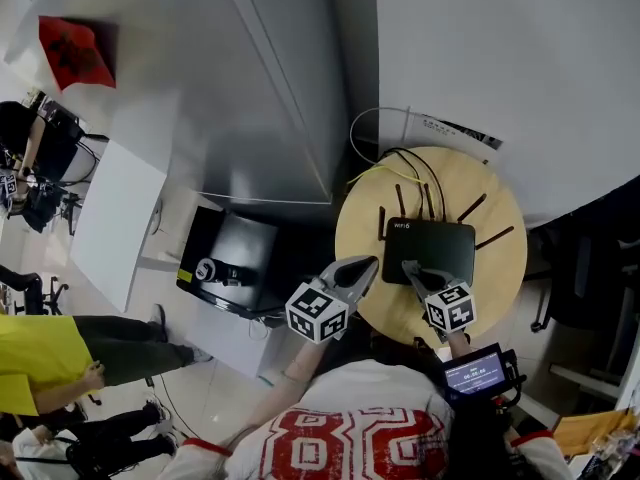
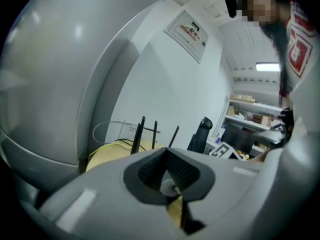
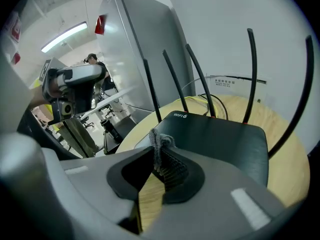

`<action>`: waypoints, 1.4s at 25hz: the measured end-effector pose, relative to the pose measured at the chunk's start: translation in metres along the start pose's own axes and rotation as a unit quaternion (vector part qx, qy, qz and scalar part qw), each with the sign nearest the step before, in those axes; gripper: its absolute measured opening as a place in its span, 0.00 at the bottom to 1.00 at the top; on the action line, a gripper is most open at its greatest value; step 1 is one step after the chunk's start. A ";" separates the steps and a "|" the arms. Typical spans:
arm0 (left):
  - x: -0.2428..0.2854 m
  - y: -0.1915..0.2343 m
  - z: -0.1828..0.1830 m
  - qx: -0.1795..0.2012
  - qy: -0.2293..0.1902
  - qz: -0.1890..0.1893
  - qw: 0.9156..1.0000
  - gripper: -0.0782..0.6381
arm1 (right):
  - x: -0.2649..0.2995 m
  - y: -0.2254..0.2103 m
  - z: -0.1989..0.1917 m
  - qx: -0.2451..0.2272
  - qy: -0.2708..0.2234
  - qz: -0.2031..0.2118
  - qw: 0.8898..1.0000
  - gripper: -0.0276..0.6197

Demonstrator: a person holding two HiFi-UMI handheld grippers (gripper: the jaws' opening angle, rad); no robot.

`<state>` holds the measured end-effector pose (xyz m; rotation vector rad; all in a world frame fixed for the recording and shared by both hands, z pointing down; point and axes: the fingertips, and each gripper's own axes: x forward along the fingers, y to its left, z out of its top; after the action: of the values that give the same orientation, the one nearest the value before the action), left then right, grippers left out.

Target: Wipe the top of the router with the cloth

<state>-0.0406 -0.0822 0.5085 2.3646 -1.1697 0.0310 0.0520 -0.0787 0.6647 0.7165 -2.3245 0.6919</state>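
The black router (image 1: 432,248) lies on a round wooden table (image 1: 500,268) with its antennas raised. My right gripper (image 1: 408,268) sits at the router's near left edge, shut on a small bunch of grey cloth (image 3: 159,143). In the right gripper view the router (image 3: 215,139) spreads just beyond the cloth, which hangs a little above its near corner. My left gripper (image 1: 370,265) hovers over the table's left rim beside the router, shut with nothing in it. Its view shows only the antennas (image 2: 142,131) past the jaws.
Yellow and black cables (image 1: 405,171) run off the back of the table towards the white wall. A tall grey cabinet (image 1: 260,98) stands left of the table, with a black box (image 1: 228,261) on the floor. An office chair (image 1: 575,278) is at the right; people stand at the far left.
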 end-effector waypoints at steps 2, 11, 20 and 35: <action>0.000 -0.002 -0.001 0.000 0.001 -0.002 1.000 0.11 | -0.003 0.008 -0.007 0.006 -0.001 0.004 1.000 0.10; 0.003 -0.010 -0.006 -0.003 0.001 -0.011 1.000 0.11 | -0.011 0.021 -0.021 0.010 0.002 0.010 1.000 0.10; -0.003 -0.003 -0.006 -0.003 -0.003 0.007 1.000 0.11 | -0.012 -0.042 0.021 -0.005 -0.020 -0.029 0.999 0.10; -0.015 0.015 -0.003 -0.015 -0.003 0.044 0.999 0.11 | 0.010 -0.110 0.057 -0.020 0.002 -0.061 0.998 0.10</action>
<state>-0.0610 -0.0776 0.5143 2.2865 -1.2682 0.0361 0.0927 -0.1964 0.6652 0.8298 -2.2643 0.5906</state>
